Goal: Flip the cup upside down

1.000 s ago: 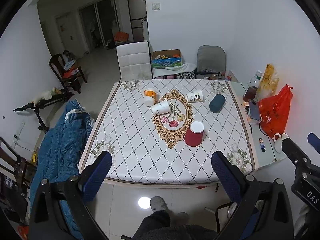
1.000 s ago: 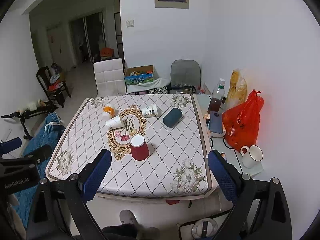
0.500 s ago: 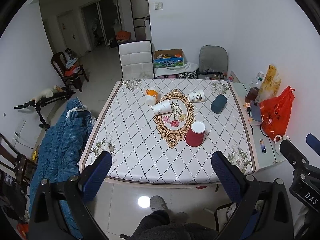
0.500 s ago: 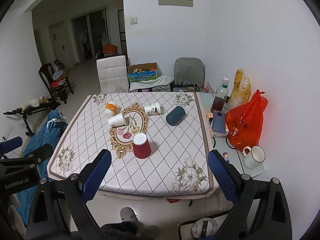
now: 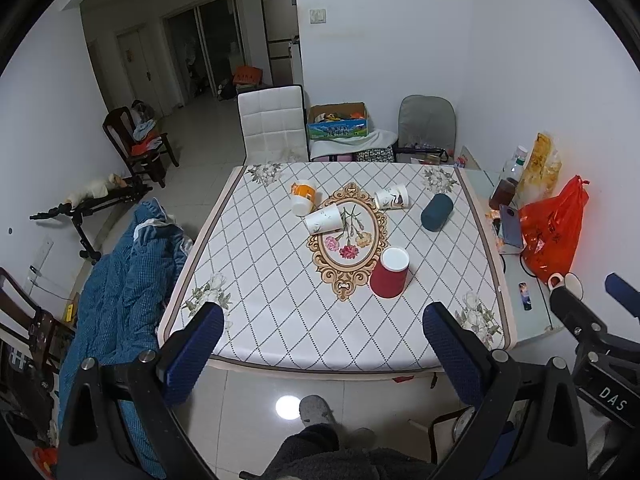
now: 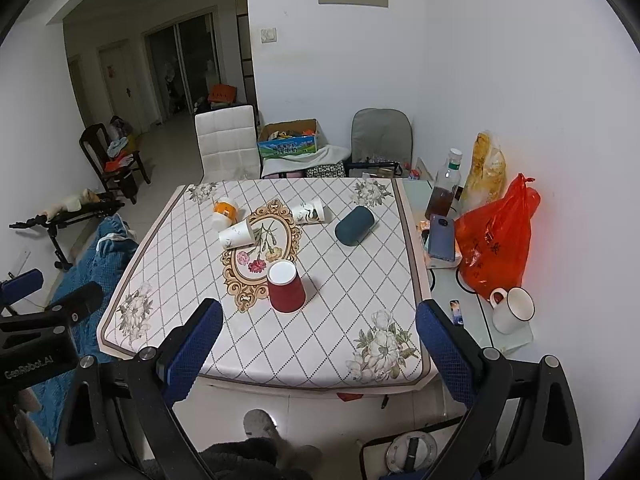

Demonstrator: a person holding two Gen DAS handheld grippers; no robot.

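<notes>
dim indoor light | floor glare (image 5: 287, 407) | sharp | fisheye-warped, vignetted edges

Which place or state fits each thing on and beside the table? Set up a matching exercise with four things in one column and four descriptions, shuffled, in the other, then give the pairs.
Things:
1. red cup
2. teal cup
3. orange-and-white cup
4. white mug

Descriptions:
A. lying on its side, towards the right of the tablecloth
B. standing upright on the side counter, beside the red bag
C. standing with its white base up, at the edge of the gold floral medallion
D. lying on its side near the far left of the table

Pairs: 1-C, 2-A, 3-D, 4-B
</notes>
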